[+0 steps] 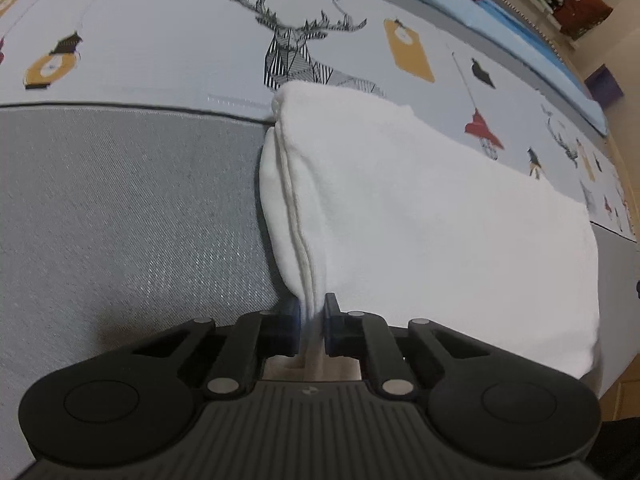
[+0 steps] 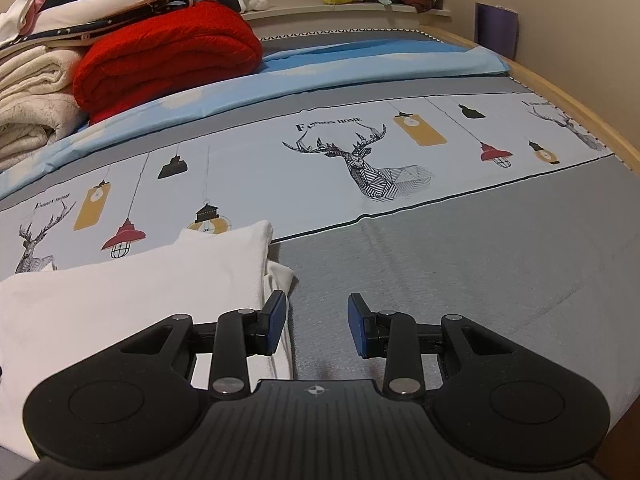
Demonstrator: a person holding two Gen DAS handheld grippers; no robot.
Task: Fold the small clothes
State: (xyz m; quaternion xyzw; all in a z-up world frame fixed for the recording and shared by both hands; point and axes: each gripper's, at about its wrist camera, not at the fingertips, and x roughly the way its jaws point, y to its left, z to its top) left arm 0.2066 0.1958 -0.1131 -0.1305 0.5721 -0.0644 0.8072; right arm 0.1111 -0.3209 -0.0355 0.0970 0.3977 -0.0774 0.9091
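- The white garment point(image 1: 420, 220) lies folded on the bed sheet point(image 1: 120, 200), straddling its grey band and the deer print point(image 1: 296, 56)
- The left gripper point(image 1: 312, 320) is pinched tight on the garment's near seamed edge
- The right gripper point(image 2: 318, 324) hangs beside the garment's edge, jaws spread wide, holding nothing

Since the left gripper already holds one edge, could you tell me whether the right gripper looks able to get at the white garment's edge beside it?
Probably yes: the right gripper is open, and the white garment lies just beside its left finger with nothing between.
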